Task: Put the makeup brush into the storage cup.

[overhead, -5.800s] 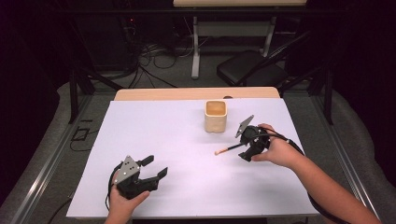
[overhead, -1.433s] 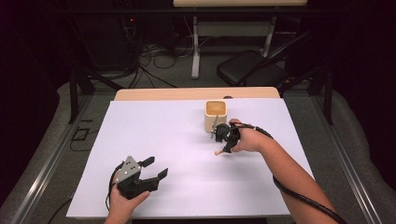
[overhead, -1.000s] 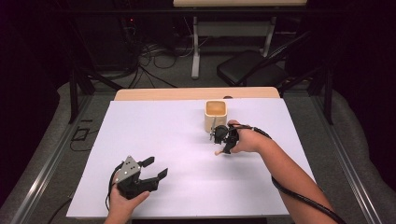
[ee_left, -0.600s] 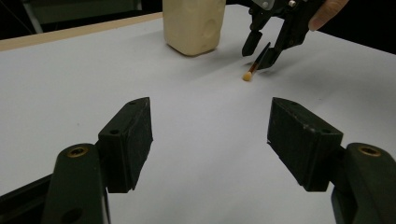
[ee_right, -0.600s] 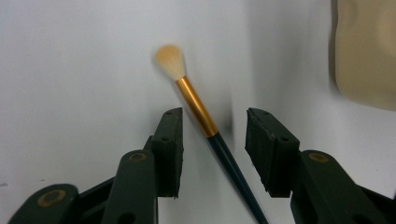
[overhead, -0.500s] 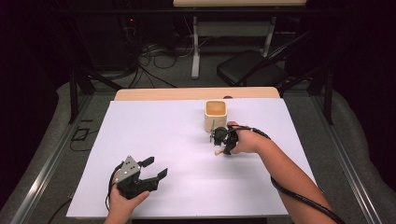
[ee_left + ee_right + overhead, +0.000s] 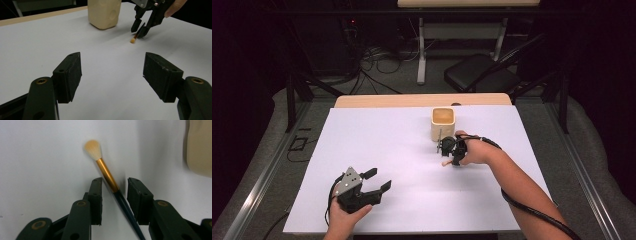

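Straddling brush (image 7: 107,173) — right tongs (image 7: 114,188), ajar

Nothing to read here, folks: no lettering, label, brand mark or number on anything in sight.
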Demonstrator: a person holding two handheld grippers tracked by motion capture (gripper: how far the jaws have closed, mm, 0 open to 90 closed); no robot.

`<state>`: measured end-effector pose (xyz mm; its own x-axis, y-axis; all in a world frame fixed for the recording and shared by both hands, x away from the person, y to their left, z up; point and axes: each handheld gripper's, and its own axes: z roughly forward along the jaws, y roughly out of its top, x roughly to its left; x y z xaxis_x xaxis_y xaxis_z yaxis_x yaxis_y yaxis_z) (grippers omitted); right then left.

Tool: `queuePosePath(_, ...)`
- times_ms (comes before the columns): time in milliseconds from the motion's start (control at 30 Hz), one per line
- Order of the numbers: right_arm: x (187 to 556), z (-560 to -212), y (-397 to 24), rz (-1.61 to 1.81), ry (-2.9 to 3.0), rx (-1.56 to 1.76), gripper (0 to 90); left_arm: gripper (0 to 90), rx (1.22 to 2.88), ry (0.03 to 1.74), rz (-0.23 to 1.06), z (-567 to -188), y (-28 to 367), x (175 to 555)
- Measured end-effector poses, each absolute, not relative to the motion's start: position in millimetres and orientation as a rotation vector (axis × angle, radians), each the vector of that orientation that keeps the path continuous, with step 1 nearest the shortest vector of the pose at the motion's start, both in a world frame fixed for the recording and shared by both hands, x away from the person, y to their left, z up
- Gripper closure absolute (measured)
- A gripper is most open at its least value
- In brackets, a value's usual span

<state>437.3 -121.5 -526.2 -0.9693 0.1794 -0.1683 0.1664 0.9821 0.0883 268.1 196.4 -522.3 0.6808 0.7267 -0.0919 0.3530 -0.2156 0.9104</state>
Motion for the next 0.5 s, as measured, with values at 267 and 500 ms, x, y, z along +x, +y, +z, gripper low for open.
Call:
queuePosePath(267,437.4,-527.0,-120.3,0.094,2.959,0.232,69.1,31.2,1.82,0.854,0.435,-522.3,196.7,268.1)
queuePosePath(500,436.2,-527.4,-119.1,0.086,2.965,0.222,72.6,31.2,1.821,0.853,0.437,-522.2,196.7,268.0)
